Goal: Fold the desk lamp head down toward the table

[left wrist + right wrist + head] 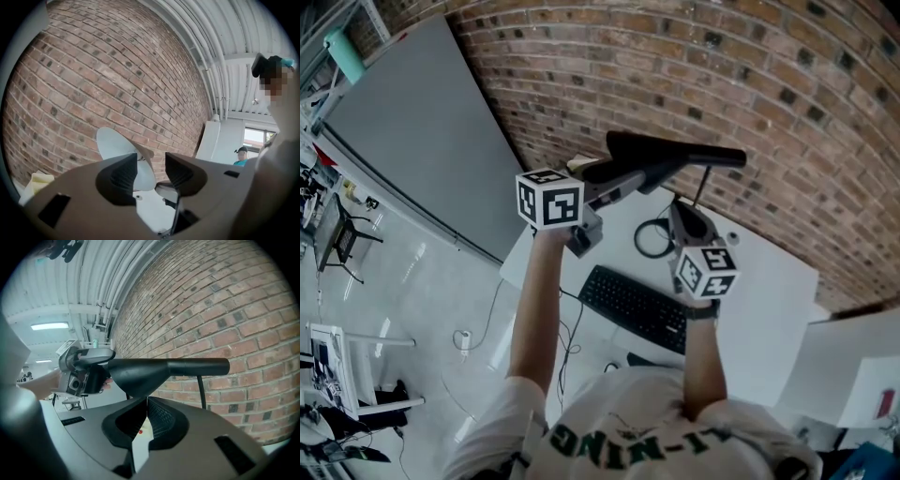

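Observation:
The black desk lamp head [675, 150] lies level above the white table [769, 291], its thin stem [703, 187] standing behind it. My left gripper [623, 180] is at the head's wide left end. In the left gripper view the left gripper [151, 171] stands open, with a pale oval surface [117, 143] just beyond the left finger and nothing pressed between the pads. My right gripper [680, 206] is lower, near the stem. In the right gripper view the right gripper [146, 416] has its fingertips meeting on nothing, under the lamp head [154, 371] and the left gripper [86, 376].
A black keyboard [633, 305] lies on the table's near side, with a black cable loop [652, 239] behind it. A brick wall [722, 84] runs close behind the lamp. A grey panel [422, 141] leans at the left. A person [241, 157] stands far off.

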A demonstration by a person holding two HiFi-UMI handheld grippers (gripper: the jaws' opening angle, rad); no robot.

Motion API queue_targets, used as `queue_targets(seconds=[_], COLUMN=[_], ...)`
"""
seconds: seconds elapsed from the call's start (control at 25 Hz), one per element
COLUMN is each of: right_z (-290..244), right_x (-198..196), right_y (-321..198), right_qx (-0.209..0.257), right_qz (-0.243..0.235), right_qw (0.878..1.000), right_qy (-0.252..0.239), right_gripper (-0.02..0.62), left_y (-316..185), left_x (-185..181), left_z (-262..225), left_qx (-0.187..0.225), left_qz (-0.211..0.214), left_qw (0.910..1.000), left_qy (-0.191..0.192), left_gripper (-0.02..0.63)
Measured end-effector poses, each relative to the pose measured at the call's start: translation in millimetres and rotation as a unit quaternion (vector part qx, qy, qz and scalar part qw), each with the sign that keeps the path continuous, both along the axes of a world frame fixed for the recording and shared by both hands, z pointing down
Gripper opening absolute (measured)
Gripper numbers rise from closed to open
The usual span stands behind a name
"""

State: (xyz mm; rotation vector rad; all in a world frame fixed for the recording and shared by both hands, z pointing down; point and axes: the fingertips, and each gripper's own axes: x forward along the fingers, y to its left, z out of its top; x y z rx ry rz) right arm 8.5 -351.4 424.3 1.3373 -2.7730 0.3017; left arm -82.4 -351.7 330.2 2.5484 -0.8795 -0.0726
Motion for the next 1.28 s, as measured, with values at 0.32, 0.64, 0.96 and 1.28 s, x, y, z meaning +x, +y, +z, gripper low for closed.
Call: queue_targets(seconds=[0.32, 0.64, 0.96, 1.28], right_z=[2, 5, 10, 15], right_x=[8, 7, 5, 6], right_y=[-3, -2, -4, -7], right_qx=[-0.010, -0.016, -0.019, -0.026], right_qz=[0.008, 0.002, 0.000, 0.003], right_qw=[1.000, 1.000, 1.000, 0.999], right_qy=[-0.014, -0.025, -0.019, -0.024], right_gripper=[0.005, 0.003, 0.003, 0.003], left_y=[-4, -2, -1, -1], left_x=[3, 5, 3, 1], left_z=[5, 5, 13, 19], left_qx=[-0.015, -0.041, -0.051, -0.061], left_qz=[0.004, 0.022, 0.027, 0.026], left_qw=[0.9998, 0.9979, 0.9951, 0.9931], left_qy=[0.012, 0.046, 0.081, 0.097], left_gripper=[0.056, 0.034, 0.028, 0.023])
